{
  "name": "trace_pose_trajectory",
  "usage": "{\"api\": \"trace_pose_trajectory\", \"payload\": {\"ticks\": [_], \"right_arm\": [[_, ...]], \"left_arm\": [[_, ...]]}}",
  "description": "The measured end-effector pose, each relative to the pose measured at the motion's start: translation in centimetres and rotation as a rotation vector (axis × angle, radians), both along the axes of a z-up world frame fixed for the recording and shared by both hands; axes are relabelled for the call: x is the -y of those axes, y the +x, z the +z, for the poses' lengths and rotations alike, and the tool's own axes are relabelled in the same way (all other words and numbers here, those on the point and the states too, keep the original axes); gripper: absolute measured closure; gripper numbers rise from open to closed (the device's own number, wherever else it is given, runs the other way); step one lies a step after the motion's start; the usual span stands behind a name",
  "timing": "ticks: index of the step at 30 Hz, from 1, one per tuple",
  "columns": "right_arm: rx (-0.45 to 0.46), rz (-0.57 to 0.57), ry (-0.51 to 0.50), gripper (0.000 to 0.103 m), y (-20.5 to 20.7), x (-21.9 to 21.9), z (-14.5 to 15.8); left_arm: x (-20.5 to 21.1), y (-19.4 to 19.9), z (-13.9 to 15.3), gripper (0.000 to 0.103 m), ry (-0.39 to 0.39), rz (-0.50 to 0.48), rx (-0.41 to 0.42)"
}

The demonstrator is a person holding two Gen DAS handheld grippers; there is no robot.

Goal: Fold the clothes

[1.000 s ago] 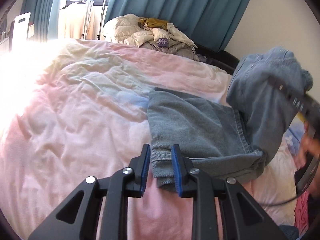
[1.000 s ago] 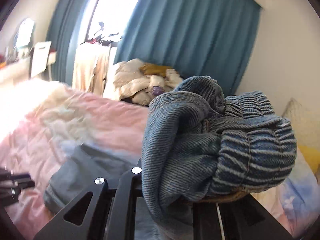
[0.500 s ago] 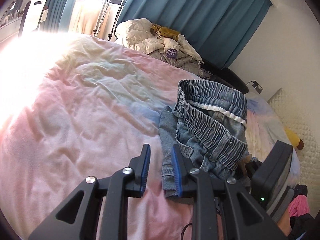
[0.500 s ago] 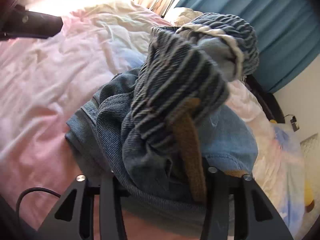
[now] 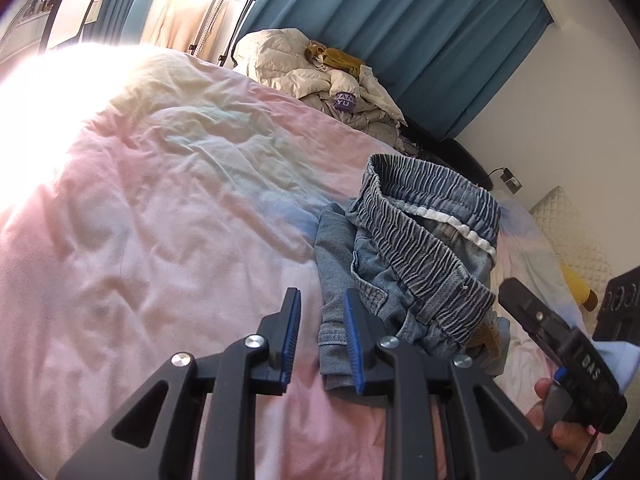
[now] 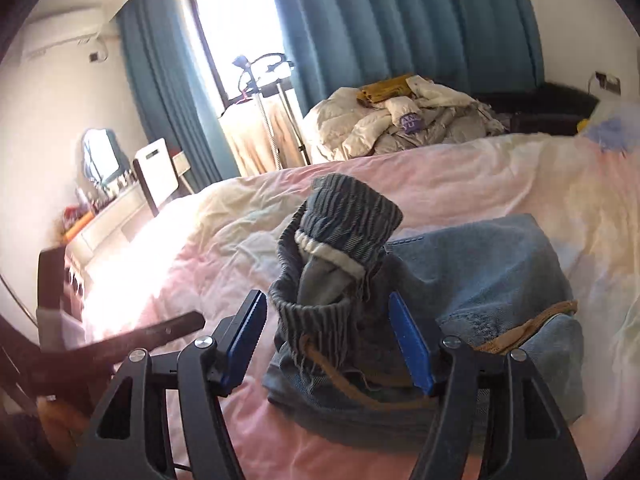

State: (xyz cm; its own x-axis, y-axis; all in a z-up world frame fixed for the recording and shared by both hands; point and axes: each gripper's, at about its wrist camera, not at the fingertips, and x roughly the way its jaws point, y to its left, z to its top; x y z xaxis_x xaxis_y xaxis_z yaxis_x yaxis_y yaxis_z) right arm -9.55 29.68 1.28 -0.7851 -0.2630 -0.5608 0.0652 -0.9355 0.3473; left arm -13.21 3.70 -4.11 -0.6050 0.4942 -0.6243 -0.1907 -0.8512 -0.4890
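Opening, right tongs (image 6: pixel 328 336) now off jeans (image 6: pixel 472 276), dropped on bed (image 5: pixel 160 220); left tongs (image 5: pixel 322 340) apart, empty

Left gripper (image 5: pixel 320 340) points downward, fingers narrowly apart, gripping nothing. Right gripper (image 6: pixel 328 340) has just been opening, fingers spread wide.

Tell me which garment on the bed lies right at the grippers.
The blue jeans with the ribbed elastic waistband, folded on the pink duvet. The cream jacket and mustard top sit heaped by the curtain.
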Motion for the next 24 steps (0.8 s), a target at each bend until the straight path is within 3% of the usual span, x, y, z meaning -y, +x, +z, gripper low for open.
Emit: {"api": "trace_pose_trajectory", "payload": {"ticks": [2,5,10,15,19,22,24], "right_arm": [[0.021,-0.002,-0.098,0.045,-0.2,-0.2,-0.8],[0.032,0.097,-0.141,0.056,-1.0,1.6,-2.4],[0.089,0.272,-0.048,0.055,-1.7,7.0,-4.8],[0.126,0.316,0.001,0.052,-2.1,8.8,-6.2],[0.118,0.286,-0.144,0.052,-1.7,6.5,-4.9],[0.035,0.266,-0.291,0.050,-0.9,4.0,-2.7],[-0.028,0.240,-0.329,0.045,-0.6,2.5,-1.6]], "left_arm": [[0.1,0.1,0.0,0.081,-0.001,0.004,-0.008],[0.9,0.0,0.4,0.081,0.007,0.034,-0.021],[3.0,-0.6,1.3,0.081,0.034,0.097,-0.040],[4.4,-1.6,1.0,0.081,0.054,0.140,-0.029],[4.1,-2.5,0.9,0.081,0.065,0.106,-0.020],[4.0,-2.8,2.2,0.081,0.116,0.055,-0.059],[3.4,-2.9,3.3,0.081,0.112,0.028,-0.106]]}}
